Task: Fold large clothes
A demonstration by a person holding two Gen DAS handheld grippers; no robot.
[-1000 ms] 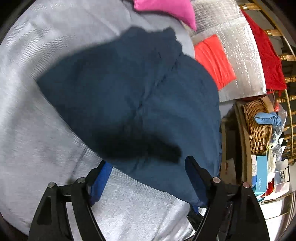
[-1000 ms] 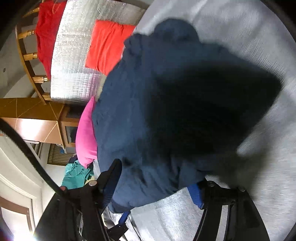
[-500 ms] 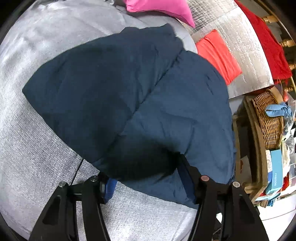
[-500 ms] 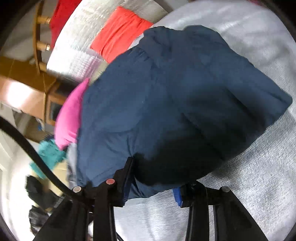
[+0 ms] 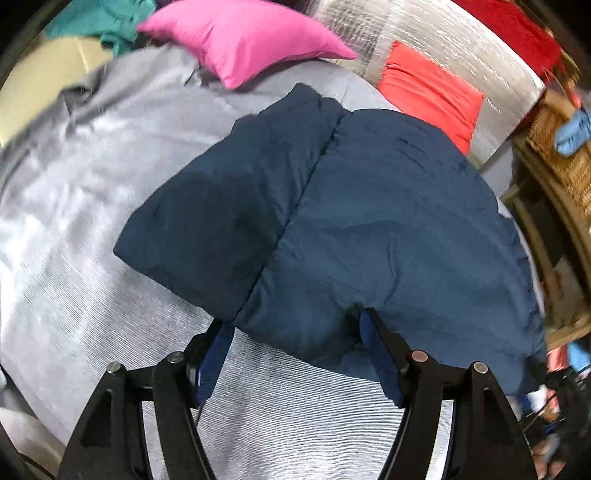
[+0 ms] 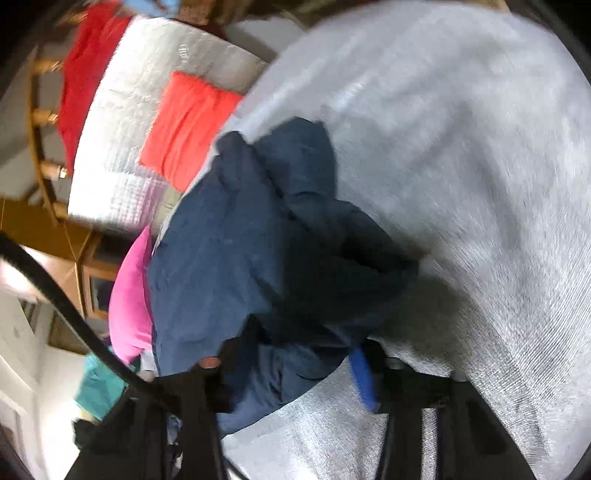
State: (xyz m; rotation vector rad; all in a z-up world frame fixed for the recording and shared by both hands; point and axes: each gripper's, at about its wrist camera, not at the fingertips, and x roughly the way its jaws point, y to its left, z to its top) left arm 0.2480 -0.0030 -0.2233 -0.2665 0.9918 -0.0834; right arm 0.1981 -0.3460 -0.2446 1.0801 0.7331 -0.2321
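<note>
A: What's on the bed, by count?

B: One puffy navy-blue padded garment (image 5: 343, 229), folded over on itself, lying on one light grey ribbed bedspread (image 5: 74, 258). Beyond it are one bright pink pillow (image 5: 240, 40), one flat orange-red cushion (image 5: 432, 88) on a silvery quilted mat (image 5: 424, 40), one teal cloth (image 5: 107, 18) and one woven wicker basket (image 5: 557, 155) off to the side.

A: And the left gripper (image 5: 295, 336)?

B: Its jaws are spread wide. The blue-padded fingers (image 5: 376, 354) sit at the garment's near edge, one at each side of the bulging hem, and I can't make out a pinch on the fabric.

A: The right gripper (image 6: 291, 369)?

B: That view is blurred. The fingers stand well apart, and a bunched fold of the navy-blue garment (image 6: 258, 251) hangs down between them. Whether the fold is touching either pad, I cannot tell.

A: So where is the garment relative to each?

B: Directly ahead of both, its near edge right at the fingertips, the bulk stretching away toward the pillow and cushion.
</note>
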